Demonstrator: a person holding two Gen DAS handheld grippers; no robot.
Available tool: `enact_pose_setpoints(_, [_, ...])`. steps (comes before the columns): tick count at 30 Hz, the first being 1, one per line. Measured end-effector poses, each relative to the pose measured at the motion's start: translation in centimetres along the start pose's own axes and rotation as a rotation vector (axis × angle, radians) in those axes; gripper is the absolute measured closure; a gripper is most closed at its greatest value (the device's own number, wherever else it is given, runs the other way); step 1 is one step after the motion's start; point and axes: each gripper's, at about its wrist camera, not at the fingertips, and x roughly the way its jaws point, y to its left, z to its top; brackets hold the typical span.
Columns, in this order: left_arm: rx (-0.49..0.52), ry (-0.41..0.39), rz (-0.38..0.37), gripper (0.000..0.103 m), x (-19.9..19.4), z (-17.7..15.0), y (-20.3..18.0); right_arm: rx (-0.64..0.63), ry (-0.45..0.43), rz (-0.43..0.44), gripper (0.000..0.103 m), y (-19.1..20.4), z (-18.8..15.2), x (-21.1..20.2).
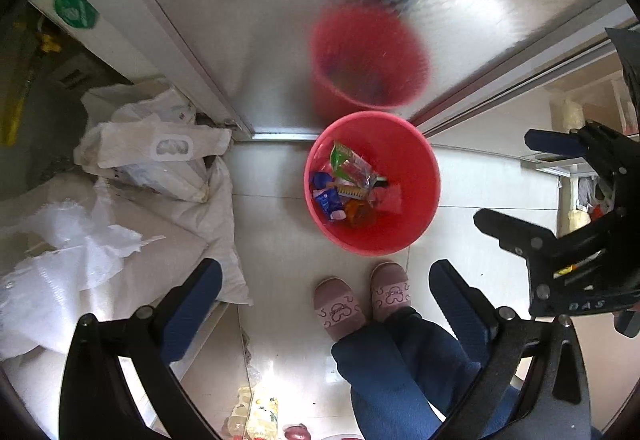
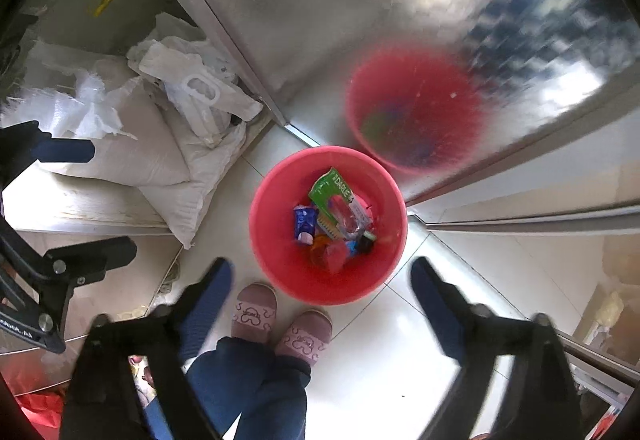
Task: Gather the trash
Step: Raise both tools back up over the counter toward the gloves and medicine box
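Left wrist view: left gripper (image 1: 326, 304) jaws spread wide, nothing between them — slippers (image 1: 362, 300) and white floor (image 1: 276, 248) below. Red bucket (image 1: 416, 175) ahead holds wrappers (image 1: 348, 181) (against metal door). White sacks (image 1: 160, 167) left.

Right wrist view: right gripper (image 2: 322, 292) spread, empty — bucket (image 2: 276, 264) just beyond slippers (image 2: 280, 320), trash (image 2: 334, 220) inside.

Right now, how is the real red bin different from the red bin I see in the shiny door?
The red bin stands on the white floor and looks sharp; the reflection sits in the metal door and looks blurry. In the bin you can pick out the green wrapper and blue packet; in the reflection they are only smudges. Both are round and red.
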Motion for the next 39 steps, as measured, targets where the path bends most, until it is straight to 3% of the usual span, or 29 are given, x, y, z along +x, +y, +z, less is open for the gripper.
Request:
enact_pose_setpoints(9, [0.003,-0.069,0.055,0.000,-9.9,-1.3,-1.2,0.022,-0.035,0.005,0.006,1.3,-0.9,-8.7])
enact_pose_setpoints(12, [-0.006,-0.092,0.050,0.000,-14.0,-2.1,-1.6,0.024,-0.058,-0.005,0.001,2.1,-1.2,-11.7])
enact_pose_setpoints(20, [-0.017,-0.153,0.037,0.000,-22.4,-3.8,-2.7,0.032,-0.115,-0.031,0.001,3.4,-1.8,-19.9])
enact_pose_setpoints(30, [-0.012,-0.251,0.026,0.000,-30.1,-3.8,-4.7,-0.022,-0.228,-0.059,0.001,4.7,-1.4,-26.9])
enact_pose_setpoints(39, [0.050,-0.355,0.078,0.000,-35.9,-2.5,-6.1,-0.070,-0.317,-0.086,0.001,3.9,0.9,-31.6])
